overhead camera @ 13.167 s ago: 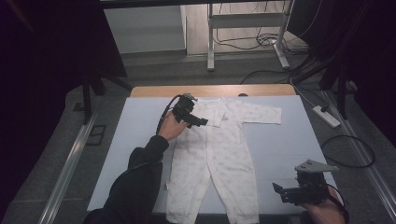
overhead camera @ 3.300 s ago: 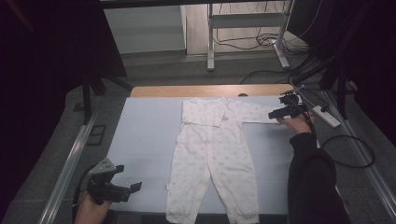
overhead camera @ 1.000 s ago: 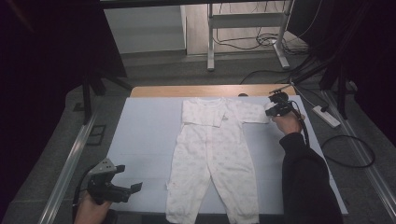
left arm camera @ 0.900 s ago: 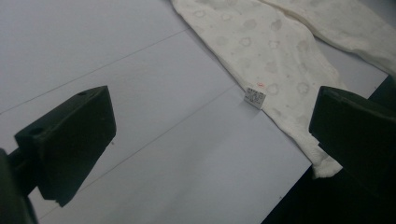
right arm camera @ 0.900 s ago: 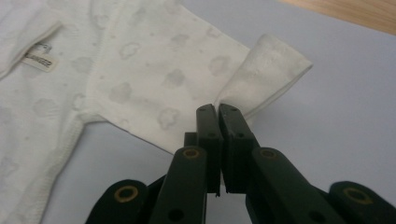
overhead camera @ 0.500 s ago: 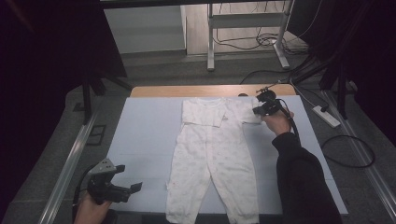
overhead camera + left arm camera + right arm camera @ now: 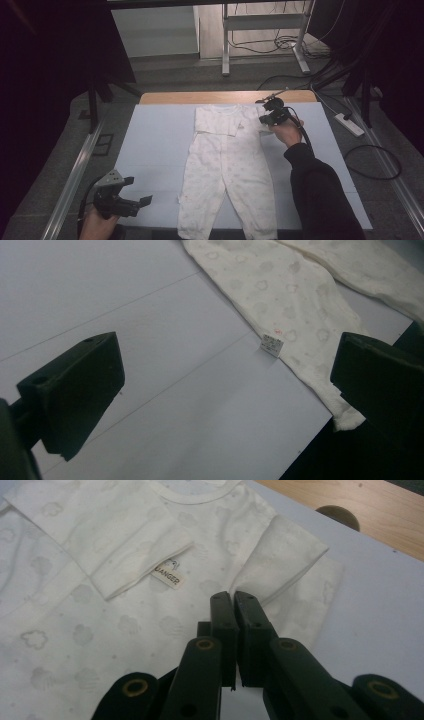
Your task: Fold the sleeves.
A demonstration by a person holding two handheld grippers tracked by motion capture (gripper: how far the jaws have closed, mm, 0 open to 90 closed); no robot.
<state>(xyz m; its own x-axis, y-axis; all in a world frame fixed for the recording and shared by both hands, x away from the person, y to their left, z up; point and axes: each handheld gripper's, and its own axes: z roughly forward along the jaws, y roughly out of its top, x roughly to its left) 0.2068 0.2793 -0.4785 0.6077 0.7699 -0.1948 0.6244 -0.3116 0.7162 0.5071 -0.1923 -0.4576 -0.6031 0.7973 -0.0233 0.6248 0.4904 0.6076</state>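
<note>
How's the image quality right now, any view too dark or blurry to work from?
High view: baby suit evenly lit, surroundings dark. Left gripper view: jaws blurred, white label sharp enough. Right gripper view: fabric soft, sleeve clear, shut right claw crisp.

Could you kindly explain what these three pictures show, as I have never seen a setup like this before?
A person stands at a table holding a hand-operated two-jaw gripper in each hand. The high view looks down from above; the other two pictures come from cameras riding on the grippers. A white baby sleepsuit lies flat, one sleeve already folded across its chest. The right gripper is shut on the other sleeve, which is lifted and doubled over towards the chest. The left gripper waits open by the near table edge, holding nothing.
</note>
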